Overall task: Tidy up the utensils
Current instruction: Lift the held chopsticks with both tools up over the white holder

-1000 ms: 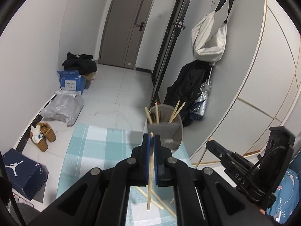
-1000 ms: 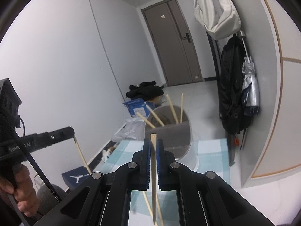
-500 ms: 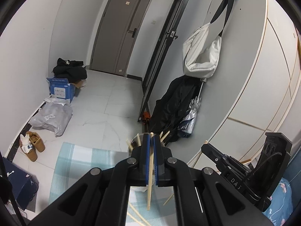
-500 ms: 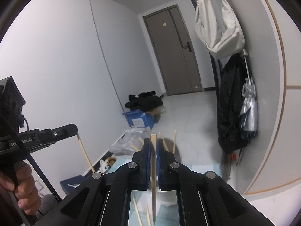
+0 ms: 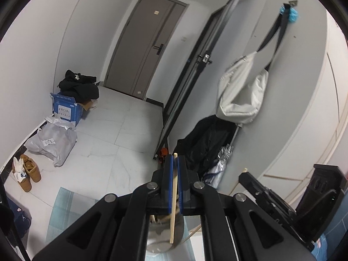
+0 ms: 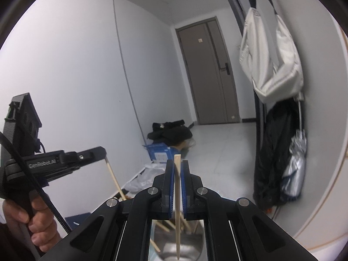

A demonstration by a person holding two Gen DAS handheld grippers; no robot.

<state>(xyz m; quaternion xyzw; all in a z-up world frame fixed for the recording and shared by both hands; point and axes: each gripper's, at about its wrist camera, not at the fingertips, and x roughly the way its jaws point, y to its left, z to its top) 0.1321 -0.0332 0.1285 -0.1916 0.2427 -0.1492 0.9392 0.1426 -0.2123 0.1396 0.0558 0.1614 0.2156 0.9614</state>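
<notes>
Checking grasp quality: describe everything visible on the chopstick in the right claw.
The chopstick is a slim, pale wooden stick with a squared top and a tapered lower tip. It stands nearly upright, pinched between the blue pads of the right claw, top end poking above them. Its tip hangs over the metal holder below; contact there cannot be judged.

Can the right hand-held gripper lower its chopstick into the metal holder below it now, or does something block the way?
Probably yes. The right hand-held gripper holds its chopstick nearly upright, tip over the holder. Other chopsticks lean along its far side; the middle looks free.
</notes>
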